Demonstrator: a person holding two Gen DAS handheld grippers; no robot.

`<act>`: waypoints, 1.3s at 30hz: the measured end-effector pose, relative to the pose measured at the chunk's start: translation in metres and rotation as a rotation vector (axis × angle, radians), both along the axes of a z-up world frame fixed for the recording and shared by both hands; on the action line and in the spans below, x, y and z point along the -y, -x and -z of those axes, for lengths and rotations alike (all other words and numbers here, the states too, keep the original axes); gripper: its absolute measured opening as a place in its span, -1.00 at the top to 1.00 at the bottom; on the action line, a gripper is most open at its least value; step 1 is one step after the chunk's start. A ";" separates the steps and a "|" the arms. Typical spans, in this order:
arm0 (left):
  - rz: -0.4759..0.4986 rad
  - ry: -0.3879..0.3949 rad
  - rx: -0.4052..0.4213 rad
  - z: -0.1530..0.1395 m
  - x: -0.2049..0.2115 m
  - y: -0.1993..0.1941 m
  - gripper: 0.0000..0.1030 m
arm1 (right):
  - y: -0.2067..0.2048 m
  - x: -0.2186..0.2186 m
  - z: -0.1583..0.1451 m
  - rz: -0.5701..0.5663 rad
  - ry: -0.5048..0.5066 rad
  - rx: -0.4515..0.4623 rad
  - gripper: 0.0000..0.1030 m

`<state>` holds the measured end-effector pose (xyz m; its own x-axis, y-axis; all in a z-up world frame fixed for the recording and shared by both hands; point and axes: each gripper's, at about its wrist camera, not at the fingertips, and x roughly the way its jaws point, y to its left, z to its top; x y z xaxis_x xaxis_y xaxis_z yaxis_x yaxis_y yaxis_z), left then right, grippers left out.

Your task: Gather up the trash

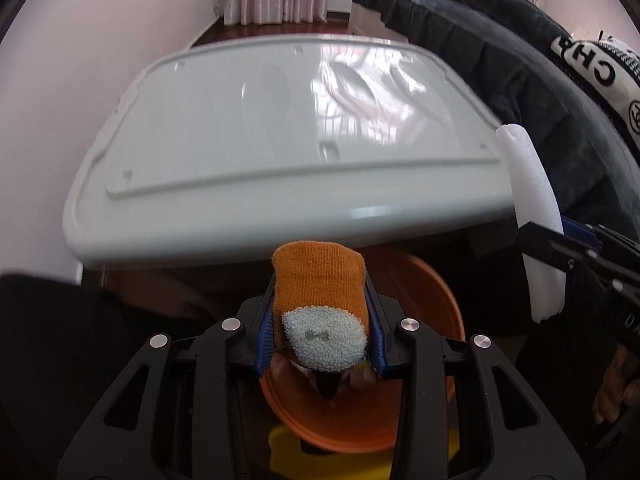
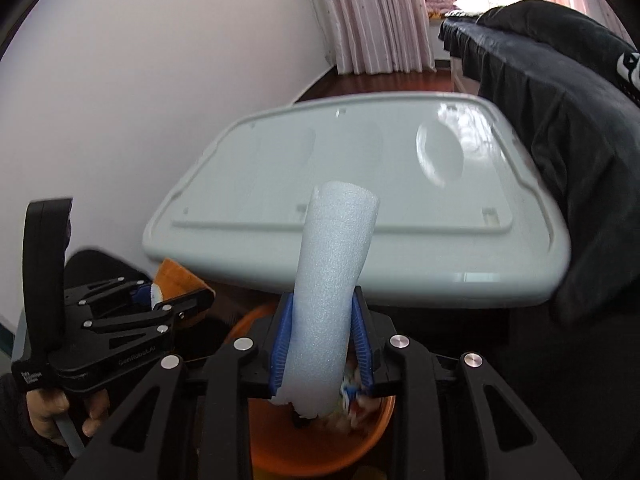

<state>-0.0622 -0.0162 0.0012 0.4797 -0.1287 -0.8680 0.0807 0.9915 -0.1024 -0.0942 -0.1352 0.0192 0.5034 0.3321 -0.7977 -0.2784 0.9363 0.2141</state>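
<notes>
An orange sock [image 1: 316, 272] with a pale blue heel patch stands upright between the blue pads of my left gripper [image 1: 320, 292], which is shut on it. A white foam tube [image 2: 336, 256] sits clamped between the blue pads of my right gripper [image 2: 323, 298]. Both grippers hang over an orange bin [image 2: 320, 452] that holds mixed scraps. In the left wrist view the foam tube [image 1: 532, 184] and right gripper [image 1: 560, 248] show at the right edge. The right wrist view has the left gripper [image 2: 176, 290] and sock [image 2: 176, 276] at the left.
A glossy white table [image 1: 240, 140] juts out just beyond and above the bin. A dark garment [image 1: 500, 60] is piled along its right side. A yellow object [image 1: 288, 452] lies under the bin. White wall at the left, pink curtains [image 2: 360, 12] at the back.
</notes>
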 end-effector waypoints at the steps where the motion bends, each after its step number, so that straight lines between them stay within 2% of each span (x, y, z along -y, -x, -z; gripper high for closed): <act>1: 0.002 -0.004 -0.024 0.006 -0.001 0.004 0.30 | 0.007 -0.003 0.005 -0.011 0.006 -0.017 0.44; 8: 0.010 -0.014 -0.208 0.049 -0.005 0.014 0.30 | 0.026 -0.031 0.042 -0.090 0.072 -0.141 0.43; 12: 0.009 -0.014 -0.258 0.063 -0.004 0.010 0.30 | 0.015 -0.036 0.059 -0.099 0.103 -0.192 0.41; 18: 0.000 -0.003 -0.327 0.081 -0.005 0.008 0.29 | 0.005 -0.037 0.077 -0.097 0.097 -0.262 0.38; 24: -0.001 -0.006 -0.341 0.085 -0.005 0.008 0.27 | 0.001 -0.038 0.081 -0.097 0.101 -0.277 0.30; 25: -0.005 -0.011 -0.341 0.085 -0.006 0.008 0.20 | 0.000 -0.038 0.081 -0.096 0.099 -0.278 0.19; 26: -0.010 -0.017 -0.343 0.084 -0.006 0.008 0.05 | 0.000 -0.039 0.081 -0.093 0.101 -0.276 -0.14; 27: -0.015 -0.025 -0.346 0.085 -0.006 0.007 -0.07 | 0.001 -0.038 0.080 -0.083 0.108 -0.264 -0.29; 28: -0.023 -0.039 -0.349 0.085 -0.007 0.007 -0.27 | 0.002 -0.037 0.077 -0.076 0.109 -0.249 -0.37; 39: -0.043 -0.031 -0.295 0.076 -0.013 0.006 -0.33 | 0.004 -0.013 0.061 0.025 0.058 -0.191 -0.41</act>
<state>-0.0680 -0.0029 -0.0751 0.2102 -0.0848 -0.9740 0.0097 0.9964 -0.0846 -0.0983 -0.1217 -0.0420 0.3485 0.2719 -0.8970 -0.2143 0.9548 0.2061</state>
